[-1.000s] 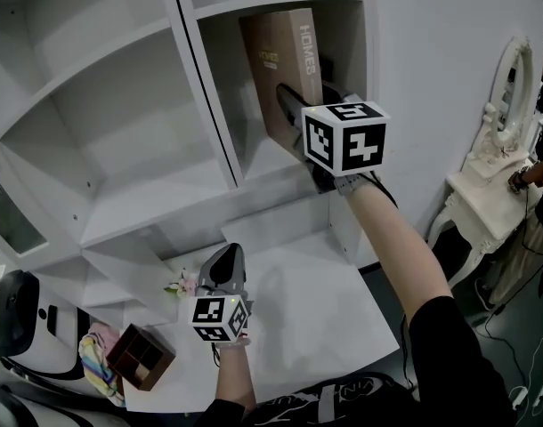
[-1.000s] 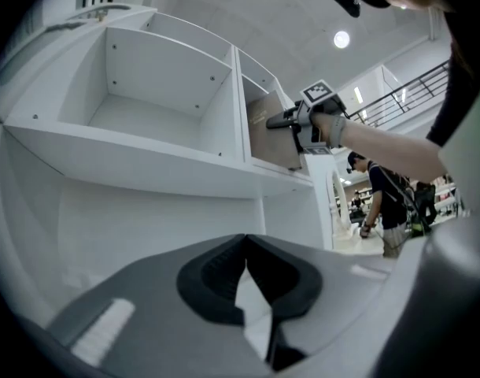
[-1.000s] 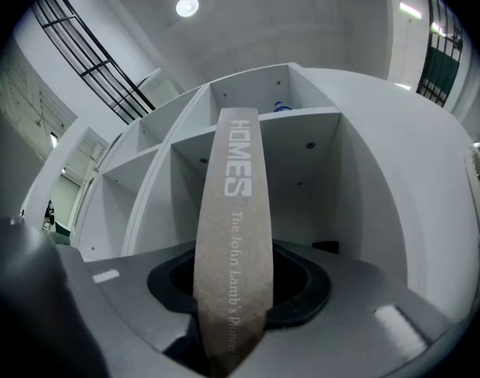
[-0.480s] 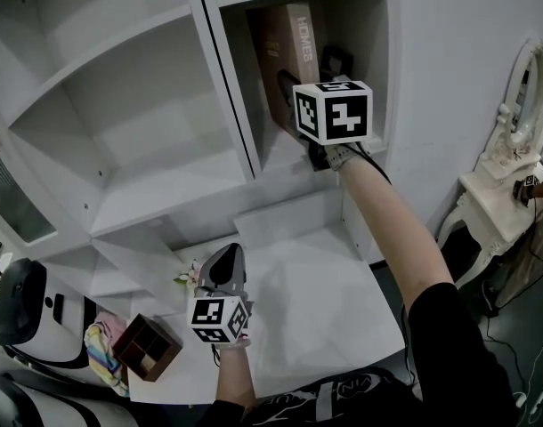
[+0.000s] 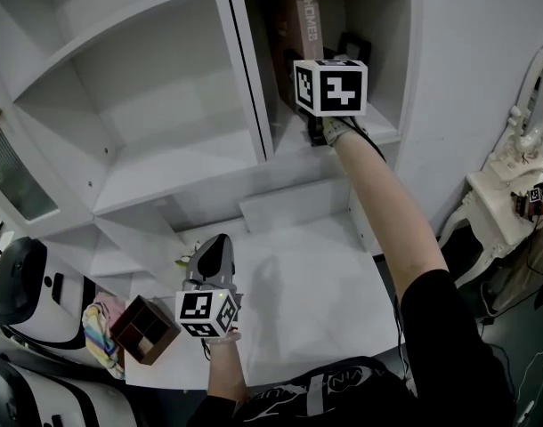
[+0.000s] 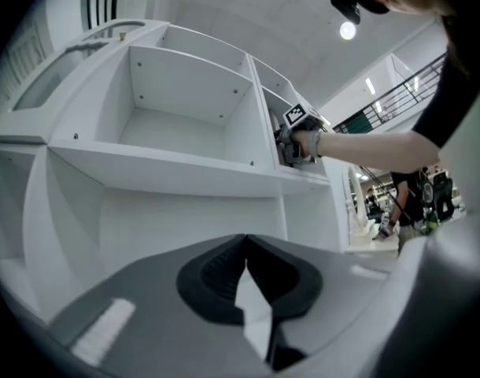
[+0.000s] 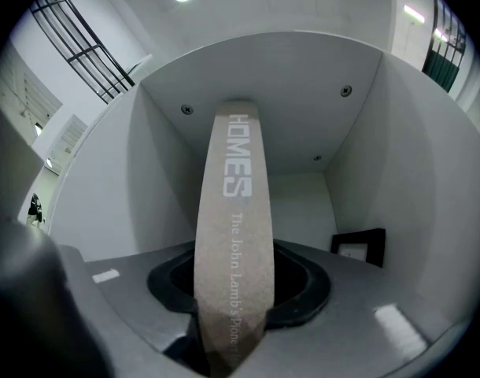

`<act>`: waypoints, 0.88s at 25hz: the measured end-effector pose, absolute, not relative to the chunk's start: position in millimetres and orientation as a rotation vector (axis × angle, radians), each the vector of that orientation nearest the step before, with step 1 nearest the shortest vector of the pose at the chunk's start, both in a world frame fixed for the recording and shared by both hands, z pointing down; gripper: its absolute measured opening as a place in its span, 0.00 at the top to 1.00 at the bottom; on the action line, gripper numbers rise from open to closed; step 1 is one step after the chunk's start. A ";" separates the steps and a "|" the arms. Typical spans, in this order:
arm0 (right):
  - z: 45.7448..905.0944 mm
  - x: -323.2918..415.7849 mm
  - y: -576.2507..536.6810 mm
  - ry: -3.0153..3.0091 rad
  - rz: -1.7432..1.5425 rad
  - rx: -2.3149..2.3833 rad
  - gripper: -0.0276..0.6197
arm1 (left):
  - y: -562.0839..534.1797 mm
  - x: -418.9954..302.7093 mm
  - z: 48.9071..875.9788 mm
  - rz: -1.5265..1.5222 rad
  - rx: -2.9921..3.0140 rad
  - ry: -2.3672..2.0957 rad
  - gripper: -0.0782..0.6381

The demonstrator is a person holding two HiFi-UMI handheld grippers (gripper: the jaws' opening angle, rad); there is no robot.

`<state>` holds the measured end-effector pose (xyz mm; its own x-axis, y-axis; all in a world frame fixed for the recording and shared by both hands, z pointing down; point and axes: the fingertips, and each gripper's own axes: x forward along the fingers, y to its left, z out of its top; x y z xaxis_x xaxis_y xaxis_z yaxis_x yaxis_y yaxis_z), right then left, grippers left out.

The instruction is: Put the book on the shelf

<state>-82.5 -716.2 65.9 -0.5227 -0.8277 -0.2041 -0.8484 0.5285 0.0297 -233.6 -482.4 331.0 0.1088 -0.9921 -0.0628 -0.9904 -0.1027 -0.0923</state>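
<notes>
A white shelving unit (image 5: 165, 163) filled the far side of the scene, its wide open bays on the left and a narrow upright compartment on the right, with a white surface (image 5: 316, 274) spread below it. The book (image 7: 234, 242), a tan volume with "HOMES" printed down its spine, stood upright inside that narrow compartment, close to the left wall, its spine facing out towards the near side. That pose suited shelving it like a library book, title readable from the room. A small black picture frame (image 7: 358, 246) leaned in the far right corner of the same compartment, apart from the book, so the book probably had to keep to the left to leave it undisturbed.

The right gripper (image 7: 238, 286) reached into the compartment at arm's length and had the book's spine low down between its jaws, which stood partly apart, closed onto the spine's width. Holding it near the bottom would likely keep the book steady as its lower edge met the shelf board; whether that edge already rested there could not be told.

The left gripper (image 5: 216, 245) hung over the near left of the surface, pointing towards the shelving, its jaws together and nothing in them. It seemed simply parked out of the way, beside a small brown wooden box (image 5: 142, 327).
</notes>
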 end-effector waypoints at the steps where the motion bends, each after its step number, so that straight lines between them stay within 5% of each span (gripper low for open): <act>1: 66.3 -83.8 -717.2 2.595 0.188 -1.443 0.68 | -480.2 -236.2 331.9 -0.025 -2.248 2.035 0.89; 7: 74.3 -87.0 -720.4 2.607 0.135 -1.412 0.68 | -471.8 -244.4 332.6 -0.032 -2.228 2.062 0.89; 13: 85.5 -97.3 -712.4 2.691 0.179 -1.302 0.51 | -473.5 -244.2 328.3 -0.019 -2.235 2.044 0.89; 22: 86.7 -76.9 -691.7 2.707 0.222 -1.261 0.49 | -489.2 -222.2 330.6 -0.030 -2.290 1.986 0.89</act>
